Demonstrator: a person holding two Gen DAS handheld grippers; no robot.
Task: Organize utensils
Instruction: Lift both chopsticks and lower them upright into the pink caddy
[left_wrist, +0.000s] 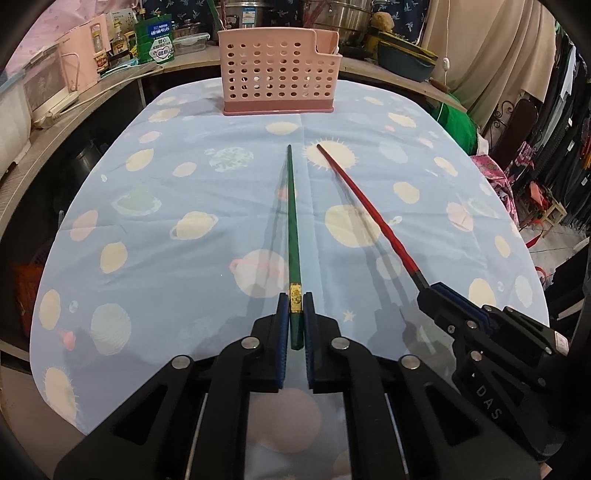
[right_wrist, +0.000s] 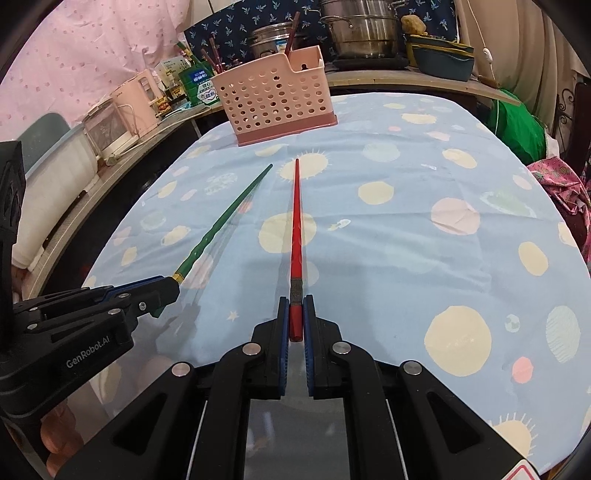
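Holding one chopstick in each hand, I judge the job to be somewhere in the middle: my left hand-held gripper (left_wrist: 295, 306) is closed on the thick end of the green chopstick (left_wrist: 293, 221), and my right hand-held gripper (right_wrist: 295, 306) is closed the same way on the butt of the red chopstick (right_wrist: 296, 221), both sticks pointing forward over the table (left_wrist: 166, 229) toward the pink perforated utensil holder (left_wrist: 277, 79) standing at the far edge of the planet-print cloth. Neither stick is in the holder yet; their tips sit well short of it, and from the shadows lying a little apart from each stick I take them to be lifted off the cloth rather than resting on it, though I cannot be sure how high. What seems done already: the right wrist view shows several dark reddish sticks and a green one poking up behind the holder's left end, and another reddish one rising at its taller right section. Whether all of those stand inside the holder or some belong to the clutter behind it I cannot tell. What is left, as I see it, is carrying these two across and dropping them in, and I see no other loose utensils on the cloth. The holder's inside and its dividers are hidden by its front wall, the near edge of the table is covered by my own grippers, and the fisheye bends and blurs everything at the rim.
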